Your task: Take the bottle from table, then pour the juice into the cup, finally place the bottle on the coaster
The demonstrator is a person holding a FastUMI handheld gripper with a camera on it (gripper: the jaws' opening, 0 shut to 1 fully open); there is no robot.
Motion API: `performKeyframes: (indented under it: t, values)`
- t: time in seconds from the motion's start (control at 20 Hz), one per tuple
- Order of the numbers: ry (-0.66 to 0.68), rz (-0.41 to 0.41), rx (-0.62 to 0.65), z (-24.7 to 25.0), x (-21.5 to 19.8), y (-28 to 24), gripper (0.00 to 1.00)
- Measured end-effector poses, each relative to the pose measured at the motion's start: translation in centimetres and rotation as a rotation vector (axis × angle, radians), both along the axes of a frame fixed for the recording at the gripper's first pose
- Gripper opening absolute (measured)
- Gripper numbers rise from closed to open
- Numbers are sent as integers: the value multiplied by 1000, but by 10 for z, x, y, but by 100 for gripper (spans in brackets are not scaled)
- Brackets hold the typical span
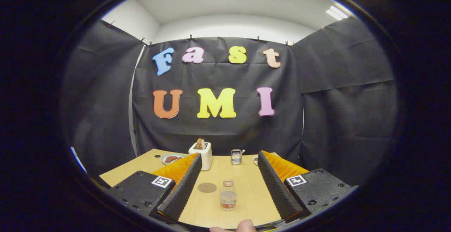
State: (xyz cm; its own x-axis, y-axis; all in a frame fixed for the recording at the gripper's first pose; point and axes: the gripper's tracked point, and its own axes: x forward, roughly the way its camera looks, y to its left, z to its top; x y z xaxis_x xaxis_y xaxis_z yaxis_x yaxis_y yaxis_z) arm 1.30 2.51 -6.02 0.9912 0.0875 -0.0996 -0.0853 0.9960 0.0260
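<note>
Wood-grain table [246,203] under everything, tongs [229,184] spread wide with nothing gripped, clear bottle [228,195] upright between the fingers, long axis vertical, open mouth up, little liquid at base, round brown coaster [207,187] just beside it, white toaster [201,155] beyond.

The gripper [229,182] was held level and pointed straight ahead, its two fingers [185,186] spread wide apart with nothing pressed between them. Each finger angled outward from its base block, ridged inner faces turned toward one another across the open gap. A fingertip of the person's hand [243,226] showed just behind the gripper, between the finger bases.
</note>
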Motion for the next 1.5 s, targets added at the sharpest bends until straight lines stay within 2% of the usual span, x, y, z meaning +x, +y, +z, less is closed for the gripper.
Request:
performKeyframes:
  t: [0.3, 0.9, 1.3, 1.5]
  values:
    - [90, 38, 2, -68, 6, 6, 100]
    - [361, 57, 18, -225, 37, 5, 100]
    - [385, 49, -5, -275, 78, 12, 100]
    - [392, 42, 32, -289, 99, 16, 100]
